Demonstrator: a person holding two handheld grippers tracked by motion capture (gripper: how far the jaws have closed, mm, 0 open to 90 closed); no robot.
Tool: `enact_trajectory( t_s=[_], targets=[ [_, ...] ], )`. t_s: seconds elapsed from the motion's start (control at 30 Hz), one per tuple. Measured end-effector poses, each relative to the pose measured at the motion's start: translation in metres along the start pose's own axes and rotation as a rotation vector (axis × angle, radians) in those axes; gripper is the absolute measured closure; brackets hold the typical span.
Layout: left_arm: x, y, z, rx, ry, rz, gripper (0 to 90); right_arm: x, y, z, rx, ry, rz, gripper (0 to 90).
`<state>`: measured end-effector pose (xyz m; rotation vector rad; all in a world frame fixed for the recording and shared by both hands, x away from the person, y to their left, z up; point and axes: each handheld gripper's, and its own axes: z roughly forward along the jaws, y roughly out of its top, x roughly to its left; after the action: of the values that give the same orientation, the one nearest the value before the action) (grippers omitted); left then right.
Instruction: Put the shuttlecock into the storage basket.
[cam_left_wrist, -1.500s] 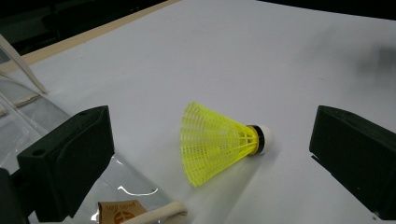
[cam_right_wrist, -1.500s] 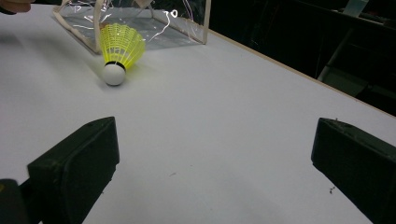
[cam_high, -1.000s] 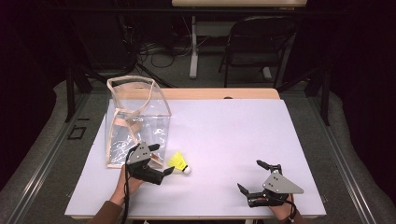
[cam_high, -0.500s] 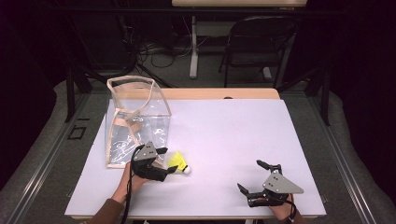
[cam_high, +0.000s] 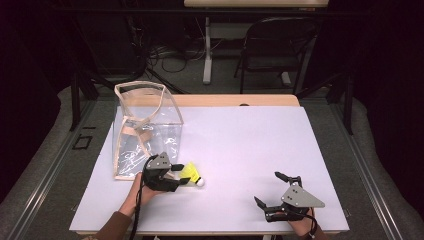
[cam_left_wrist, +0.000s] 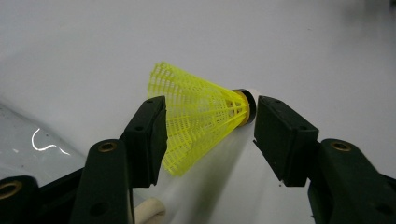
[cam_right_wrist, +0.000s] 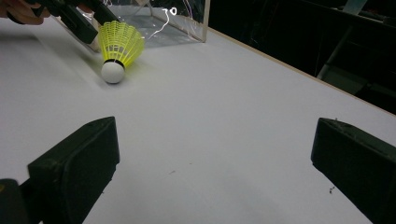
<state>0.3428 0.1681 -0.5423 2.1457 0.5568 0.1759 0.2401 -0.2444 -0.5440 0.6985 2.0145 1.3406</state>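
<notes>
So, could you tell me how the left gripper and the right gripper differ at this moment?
The left gripper has the yellow shuttlecock between its jaws, which have just been closing; the right gripper has nothing but bare table between its jaws. The left's jaws stand narrower, one pad at the skirt, the other just short of the cork end; the right's stand wide apart. The left sits beside the clear bag; the right near the table's front edge. Both have black jaws.

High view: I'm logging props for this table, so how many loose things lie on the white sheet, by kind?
Yellow plastic shuttlecock with white cork tip: 1
Clear plastic bag with beige trim and handles: 1
Total: 2
</notes>
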Motion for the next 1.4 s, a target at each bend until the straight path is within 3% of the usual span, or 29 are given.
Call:
enact_trajectory(
  t_s=[0.17,0.57,0.83,0.93,1.27,1.4],
  targets=[
    [0.003,-0.002,0.002,0.022,-0.042,-0.017,46.0,0.000,0.000,-0.001,-0.001,-0.004,-0.001,0.5],
    [0.006,-0.003,0.002,0.033,-0.033,-0.020,60.6,0.001,0.000,0.000,0.004,0.000,-0.005,0.5],
    [0.007,-0.005,0.002,0.033,-0.055,-0.011,70.4,0.000,0.000,0.000,0.007,0.001,-0.002,0.5],
    [0.009,-0.005,0.002,0.030,-0.079,-0.018,70.7,0.000,0.000,0.000,0.004,0.002,-0.002,0.5],
    [0.016,-0.005,0.003,0.062,-0.147,0.021,76.3,0.001,0.000,0.001,0.005,0.003,-0.005,0.5],
    [0.018,-0.004,0.003,0.059,-0.171,0.012,78.8,0.001,0.000,0.000,0.006,0.002,-0.005,0.5]
  ],
)
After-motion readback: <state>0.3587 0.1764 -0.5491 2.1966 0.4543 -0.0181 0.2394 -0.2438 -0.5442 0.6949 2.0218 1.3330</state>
